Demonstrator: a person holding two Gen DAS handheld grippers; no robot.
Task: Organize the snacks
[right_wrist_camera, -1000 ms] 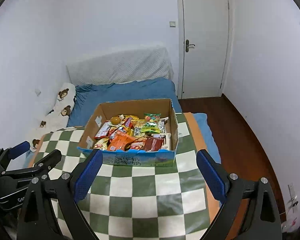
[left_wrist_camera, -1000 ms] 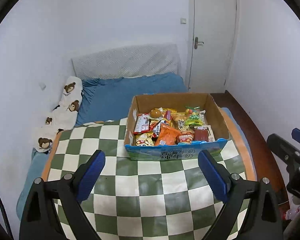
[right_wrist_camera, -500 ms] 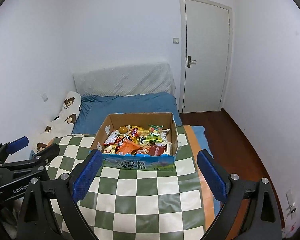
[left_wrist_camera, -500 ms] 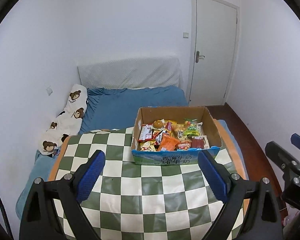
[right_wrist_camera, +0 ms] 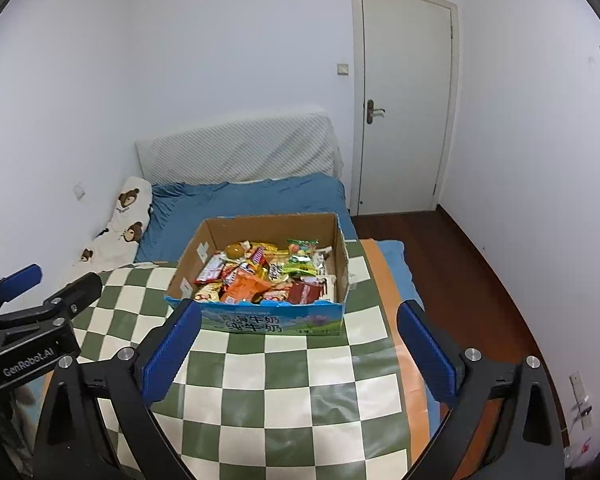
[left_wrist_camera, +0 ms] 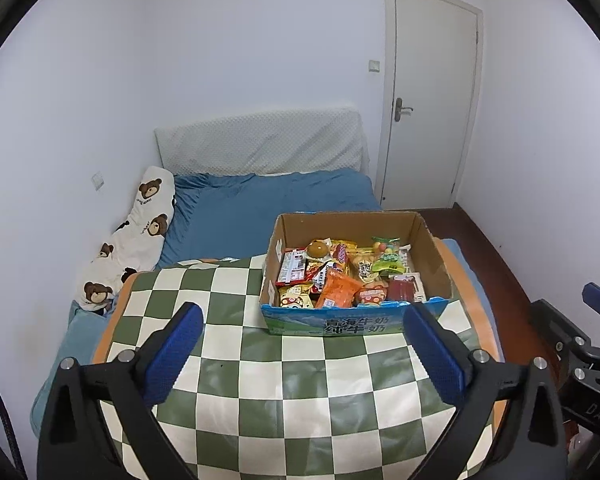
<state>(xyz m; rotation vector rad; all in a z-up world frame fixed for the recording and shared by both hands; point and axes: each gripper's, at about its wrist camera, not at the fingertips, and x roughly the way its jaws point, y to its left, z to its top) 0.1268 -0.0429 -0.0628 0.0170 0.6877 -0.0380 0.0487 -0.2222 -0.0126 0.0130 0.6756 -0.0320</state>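
Note:
An open cardboard box [left_wrist_camera: 440, 256] with a blue printed front stands on a green-and-white checkered cloth [left_wrist_camera: 284, 392]. It holds several snack packets, among them an orange one [left_wrist_camera: 338, 290] and a green one [left_wrist_camera: 390, 258]. The box [right_wrist_camera: 342, 248] also shows in the right wrist view, with the orange packet [right_wrist_camera: 246, 288]. My left gripper [left_wrist_camera: 302, 344] is open and empty, held back from the box above the cloth. My right gripper [right_wrist_camera: 298, 340] is open and empty too, just in front of the box. Each gripper shows at the edge of the other's view.
The checkered cloth [right_wrist_camera: 292, 392] covers a table with an orange edge. Behind it lies a bed with a blue sheet [left_wrist_camera: 272, 208] and a bear-print pillow [left_wrist_camera: 140, 224]. A white door [left_wrist_camera: 432, 100] stands at the right, with dark wooden floor [right_wrist_camera: 460, 264] beside the bed.
Both grippers have pulled back and risen from the box, which now looks smaller and farther away. Both stay open and empty.

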